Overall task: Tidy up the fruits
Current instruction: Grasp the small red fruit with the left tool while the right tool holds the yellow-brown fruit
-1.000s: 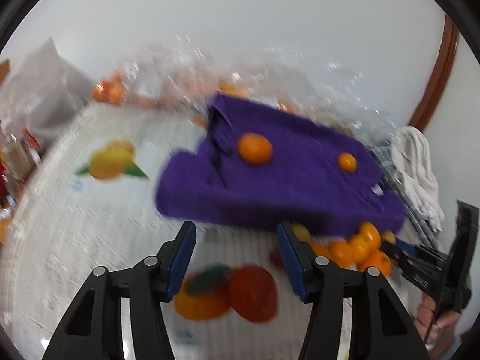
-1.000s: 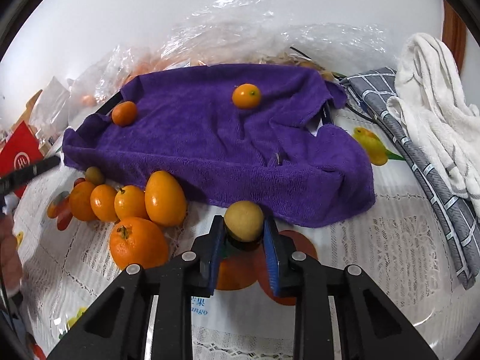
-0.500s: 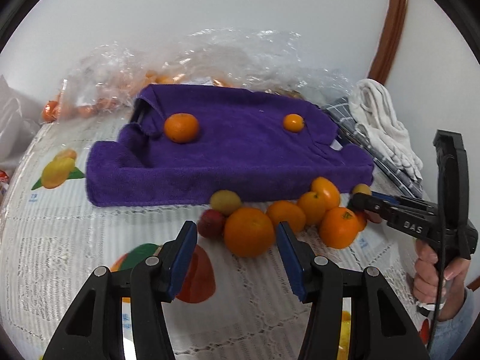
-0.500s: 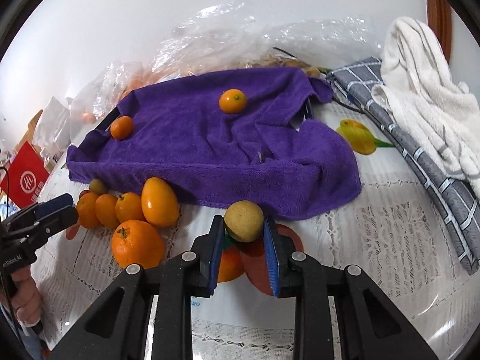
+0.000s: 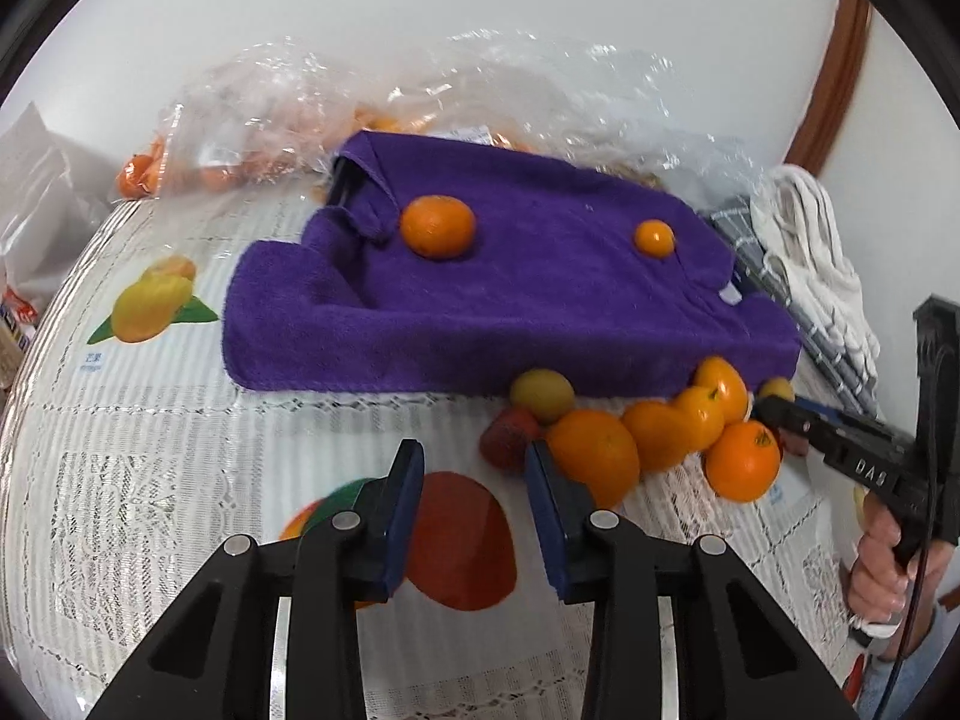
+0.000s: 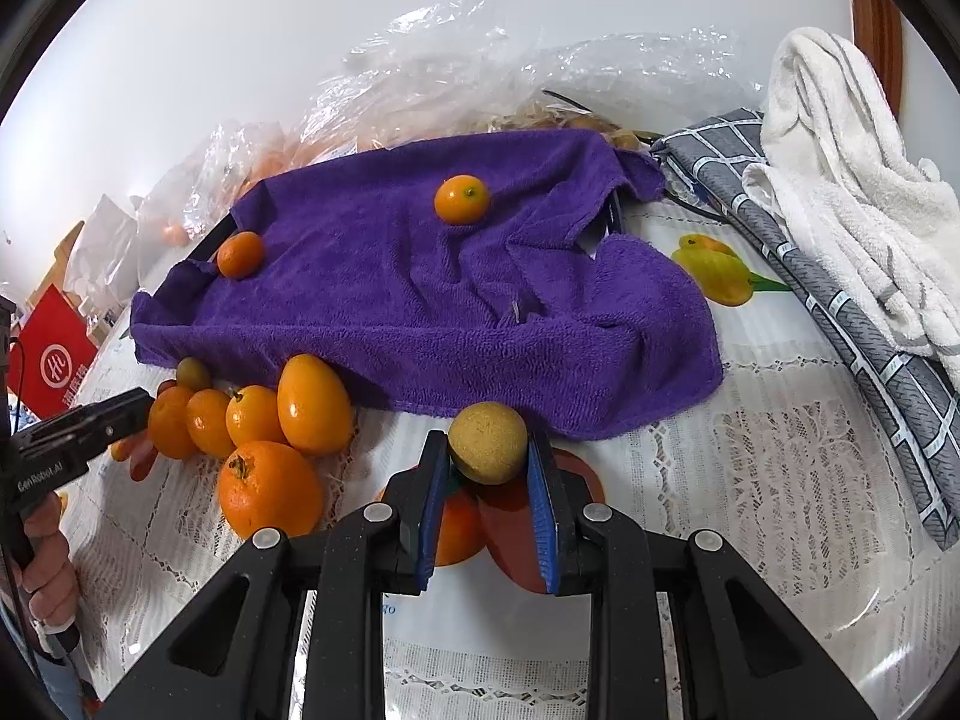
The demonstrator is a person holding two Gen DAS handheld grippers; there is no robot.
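A purple towel (image 6: 420,300) lies over a tray and carries two small oranges (image 6: 462,198) (image 6: 240,254). Before its near edge sits a pile of loose fruit: a big orange (image 6: 270,489), an oval orange fruit (image 6: 315,405) and several smaller ones. My right gripper (image 6: 489,450) is shut on a round yellow-brown fruit (image 6: 489,441) just in front of the towel. In the left wrist view, my left gripper (image 5: 474,459) hovers over the printed tablecloth with its jaws closing and nothing between them. A large orange (image 5: 594,462) and a red fruit (image 5: 510,438) lie just right of it.
Clear plastic bags (image 5: 270,120) with more oranges line the back wall. A grey checked cloth (image 6: 840,312) and a white towel (image 6: 840,168) lie at the right. A red box (image 6: 54,354) stands at the left. A hand (image 5: 882,576) holds the right gripper.
The left gripper's jaws have narrowed, and it has swung left, so the big orange now sits right of its fingers. The right gripper still holds the yellow-brown fruit in place.
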